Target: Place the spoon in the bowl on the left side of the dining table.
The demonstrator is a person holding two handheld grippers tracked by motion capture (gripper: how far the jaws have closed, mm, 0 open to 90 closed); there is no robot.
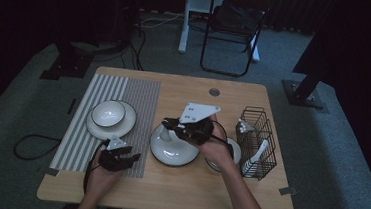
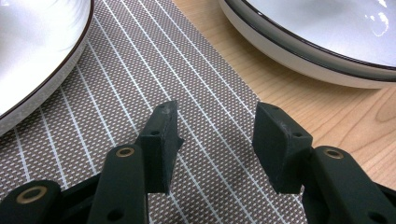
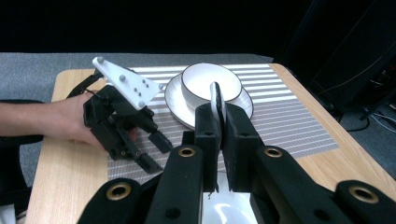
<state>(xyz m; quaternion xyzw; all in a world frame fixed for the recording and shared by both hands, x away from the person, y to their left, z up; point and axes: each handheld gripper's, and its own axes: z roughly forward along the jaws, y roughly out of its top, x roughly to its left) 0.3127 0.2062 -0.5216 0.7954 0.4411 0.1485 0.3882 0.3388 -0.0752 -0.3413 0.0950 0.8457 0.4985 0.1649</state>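
My right gripper (image 1: pixel 168 123) is shut on a white spoon (image 1: pixel 169 135), which hangs over a white plate (image 1: pixel 185 157) at the table's middle. In the right gripper view the spoon's handle (image 3: pixel 216 99) stands pinched between the black jaws of the right gripper (image 3: pixel 217 119). My left gripper (image 1: pixel 130 156) rests low on the striped placemat (image 1: pixel 139 98), open, with nothing between its fingers (image 2: pixel 164 135). The left gripper (image 3: pixel 148 148) also shows in the right gripper view, in front of a white bowl (image 3: pixel 211 85) that sits on a plate (image 3: pixel 173 99).
The bowl on its plate (image 1: pixel 108 114) sits on the placemat at the left. A black wire rack (image 1: pixel 257 140) with white utensils stands at the right. A second bowl (image 1: pixel 233 151) lies partly under my right hand. A folding chair (image 1: pixel 232 30) stands beyond the table.
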